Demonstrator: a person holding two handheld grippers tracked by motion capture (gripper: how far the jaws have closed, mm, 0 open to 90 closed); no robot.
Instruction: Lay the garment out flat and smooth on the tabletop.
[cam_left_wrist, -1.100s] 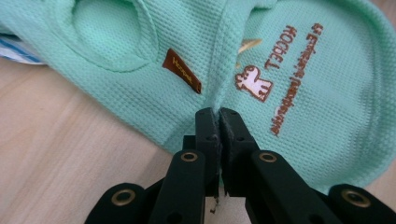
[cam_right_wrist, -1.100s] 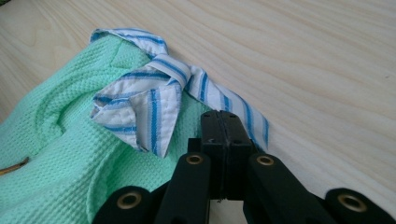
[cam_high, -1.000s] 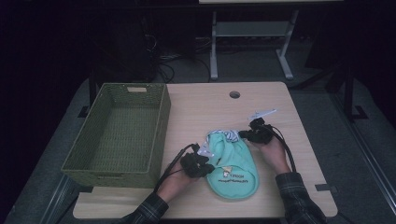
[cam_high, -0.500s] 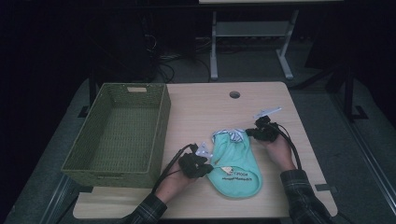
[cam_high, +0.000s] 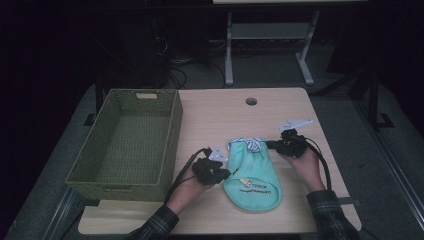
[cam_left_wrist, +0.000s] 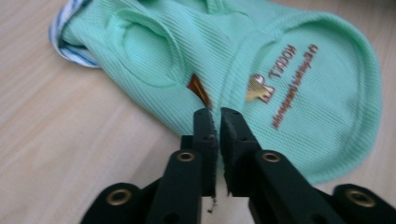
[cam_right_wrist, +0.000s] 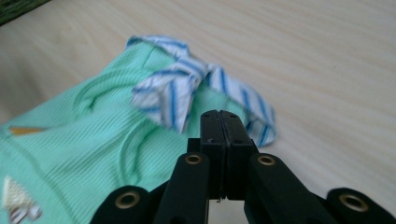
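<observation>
The shirt (cam_high: 252, 172) lies flat near the desk's (cam_high: 220, 110) front edge; the basket (cam_high: 125, 145) is unfilled. Both grippers, left (cam_left_wrist: 217, 112) and right (cam_right_wrist: 220, 114), are closed, holding nothing.

The garment (cam_high: 252, 172) lies on the desk (cam_high: 225, 115), right of the basket (cam_high: 125, 145). The left gripper (cam_high: 226, 173) sits at the garment's left edge, the right gripper (cam_high: 268, 145) at its far right corner.

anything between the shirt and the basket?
Nothing visible. Bare table lies between the shirt and the basket, apart from the left gripper at the shirt's near edge. The basket is empty.
</observation>
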